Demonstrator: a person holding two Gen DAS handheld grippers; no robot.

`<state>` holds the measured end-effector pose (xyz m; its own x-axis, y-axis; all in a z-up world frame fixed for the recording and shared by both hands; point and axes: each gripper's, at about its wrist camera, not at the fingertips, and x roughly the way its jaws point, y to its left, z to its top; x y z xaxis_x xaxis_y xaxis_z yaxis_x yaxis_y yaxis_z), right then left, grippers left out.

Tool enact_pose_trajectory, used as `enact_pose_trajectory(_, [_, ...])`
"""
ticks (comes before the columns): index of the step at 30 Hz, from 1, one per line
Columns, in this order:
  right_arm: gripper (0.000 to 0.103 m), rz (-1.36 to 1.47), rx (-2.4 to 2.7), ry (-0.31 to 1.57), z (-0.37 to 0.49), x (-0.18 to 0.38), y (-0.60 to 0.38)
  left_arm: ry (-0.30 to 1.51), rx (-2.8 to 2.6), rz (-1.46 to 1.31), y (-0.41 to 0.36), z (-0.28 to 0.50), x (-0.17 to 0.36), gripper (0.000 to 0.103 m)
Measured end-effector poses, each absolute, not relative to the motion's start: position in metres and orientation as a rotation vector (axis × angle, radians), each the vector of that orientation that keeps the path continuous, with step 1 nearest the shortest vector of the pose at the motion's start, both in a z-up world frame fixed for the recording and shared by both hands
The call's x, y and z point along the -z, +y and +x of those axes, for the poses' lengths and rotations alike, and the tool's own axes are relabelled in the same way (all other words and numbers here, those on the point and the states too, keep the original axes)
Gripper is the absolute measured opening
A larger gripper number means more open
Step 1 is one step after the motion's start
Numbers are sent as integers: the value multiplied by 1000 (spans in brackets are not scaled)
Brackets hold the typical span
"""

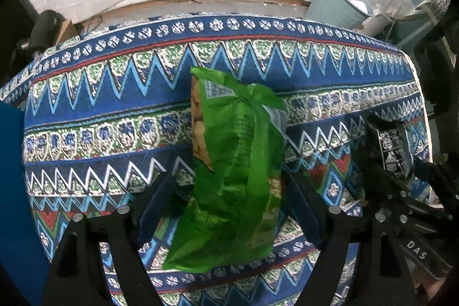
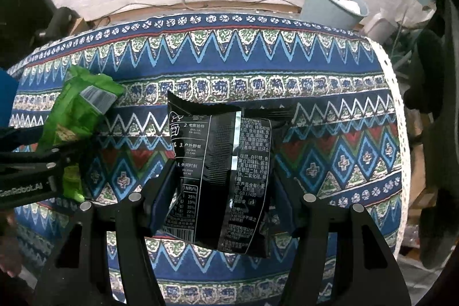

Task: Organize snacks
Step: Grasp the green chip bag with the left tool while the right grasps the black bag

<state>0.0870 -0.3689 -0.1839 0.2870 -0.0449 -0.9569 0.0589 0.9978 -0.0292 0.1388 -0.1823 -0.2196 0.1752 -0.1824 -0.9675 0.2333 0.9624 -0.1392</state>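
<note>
- Snacks are both off the table: the green bag [image 1: 232,171] sits between the fingers of the left gripper [image 1: 229,200], and the black bag [image 2: 221,177] sits between the fingers of the right gripper [image 2: 221,197].
- Each gripper is closed on the lower part of its bag, so the bag stands up with its crimped top edge leaning away over the tablecloth [image 1: 114,111].
- Held side by side like this, the bags look ready to be carried to one place; where they go cannot be told.
- Green bag: thin, crinkly, see-through film showing pale pieces inside, likely to slip or crush.
- Black bag: glossy, pillow-shaped foil with white print and a silver seam.
- Tablecloth: woven, blue zigzag pattern.
</note>
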Motion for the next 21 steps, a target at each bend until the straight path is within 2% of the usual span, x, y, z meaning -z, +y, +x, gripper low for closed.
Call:
enact_pose_trajectory(4, [62,13,65,1278,88,185,-369,1341,299,92,-179,137,216,58])
enact_pose_trajectory(8, [62,11,58,1272,87,181,-367,1303,303,146,-179,130,208,49])
enact_pose_trajectory(21, [62,-51,18,1196,80,148,-341,1186,253,181,-155,106,147,48])
